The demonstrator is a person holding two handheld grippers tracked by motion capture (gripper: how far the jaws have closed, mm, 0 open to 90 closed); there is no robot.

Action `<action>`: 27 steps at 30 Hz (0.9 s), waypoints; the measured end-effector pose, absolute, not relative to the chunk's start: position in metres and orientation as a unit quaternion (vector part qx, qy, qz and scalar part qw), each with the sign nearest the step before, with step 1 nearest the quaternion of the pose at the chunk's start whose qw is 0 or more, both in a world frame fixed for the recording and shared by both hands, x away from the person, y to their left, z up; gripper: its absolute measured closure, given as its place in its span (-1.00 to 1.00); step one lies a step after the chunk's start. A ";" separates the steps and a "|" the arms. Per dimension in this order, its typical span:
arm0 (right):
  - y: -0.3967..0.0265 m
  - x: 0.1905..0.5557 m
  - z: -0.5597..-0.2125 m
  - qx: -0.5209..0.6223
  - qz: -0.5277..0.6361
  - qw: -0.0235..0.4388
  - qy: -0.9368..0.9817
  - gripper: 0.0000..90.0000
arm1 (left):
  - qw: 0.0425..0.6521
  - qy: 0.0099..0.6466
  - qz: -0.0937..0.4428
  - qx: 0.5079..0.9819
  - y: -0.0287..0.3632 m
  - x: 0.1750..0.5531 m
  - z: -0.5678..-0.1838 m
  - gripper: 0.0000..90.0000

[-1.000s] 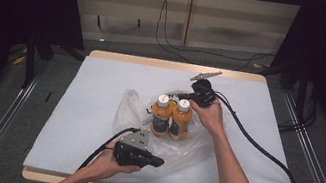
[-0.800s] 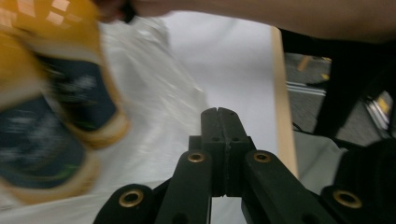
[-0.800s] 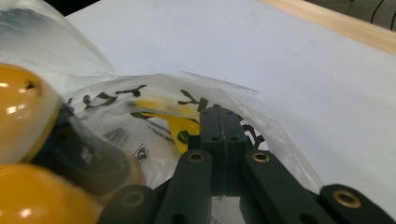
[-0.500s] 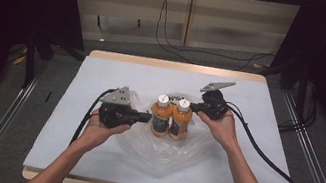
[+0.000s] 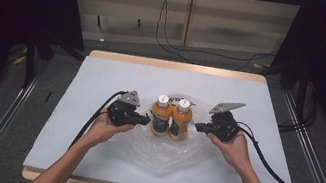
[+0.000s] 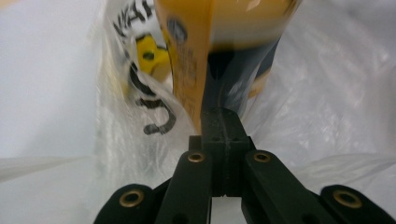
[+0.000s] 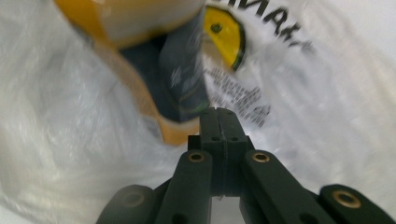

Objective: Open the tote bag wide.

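High view looks down the table (image 5: 103, 76); both gripper views face the bottles (image 5: 171, 118) closely.

- Left gripper (image 5: 145, 118): black housing with a grey 3-cornered plate (image 5: 130, 97) on top.
- Right gripper (image 5: 199, 126): black housing; its grey 3-cornered plate (image 5: 227, 107) is longer and pointed.
- Cables: 1 black cable (image 5: 95, 120) trails from the left unit, 1 black cable (image 5: 268, 158) from the right.
- Jaws, in the gripper views: 2 flat black bars on black link arms with brass-coloured pivot bushings (image 6: 196, 157).
- Forearms: bare, no sleeves visible.
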State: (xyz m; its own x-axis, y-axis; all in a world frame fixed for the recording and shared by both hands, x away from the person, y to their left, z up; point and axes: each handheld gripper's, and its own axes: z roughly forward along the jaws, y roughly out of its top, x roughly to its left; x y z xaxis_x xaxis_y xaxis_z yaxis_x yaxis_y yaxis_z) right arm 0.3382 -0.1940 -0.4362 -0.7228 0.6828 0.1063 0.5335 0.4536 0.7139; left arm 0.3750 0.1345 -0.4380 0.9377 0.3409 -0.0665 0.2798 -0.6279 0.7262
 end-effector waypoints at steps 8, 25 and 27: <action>-0.181 0.327 -0.460 0.342 0.360 0.082 0.864 1.00 | 0.337 0.192 0.034 0.921 0.123 0.390 -0.466 1.00; -0.189 0.311 -0.474 0.337 0.338 0.077 0.875 1.00 | 0.349 0.240 0.064 0.904 0.123 0.408 -0.477 1.00; -0.192 0.308 -0.476 0.340 0.344 0.073 0.872 1.00 | 0.345 0.239 0.067 0.905 0.126 0.409 -0.477 1.00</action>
